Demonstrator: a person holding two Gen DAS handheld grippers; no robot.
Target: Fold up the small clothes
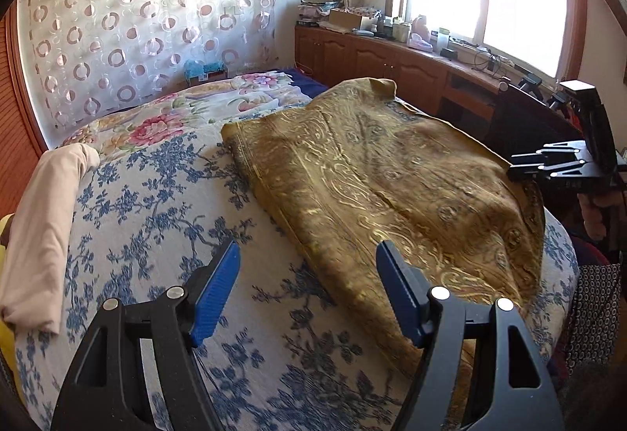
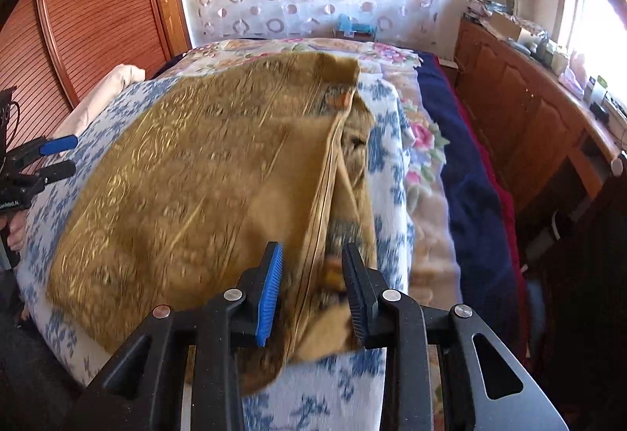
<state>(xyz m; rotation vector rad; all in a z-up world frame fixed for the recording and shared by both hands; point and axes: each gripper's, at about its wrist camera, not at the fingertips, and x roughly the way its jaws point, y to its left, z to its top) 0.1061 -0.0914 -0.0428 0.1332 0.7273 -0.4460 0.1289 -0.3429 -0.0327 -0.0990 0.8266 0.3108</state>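
On the blue-flowered bedspread (image 1: 164, 195) lies the gold paisley cloth (image 1: 376, 172), spread mostly flat, one edge doubled over. Left gripper (image 1: 307, 266) hovers with jaws wide, nothing between them. Right gripper (image 2: 313, 270) stands at the doubled edge, fabric between its jaws; actual pinch cannot be confirmed.

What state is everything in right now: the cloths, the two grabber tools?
Gold cloth: partly folded, lying on the bed, one edge doubled over.
Cream cloth: folded, lying at the bed's edge.
Left gripper: open, empty, over the bedspread.
Right gripper: jaws either side of the gold cloth's folded edge; grip unclear.
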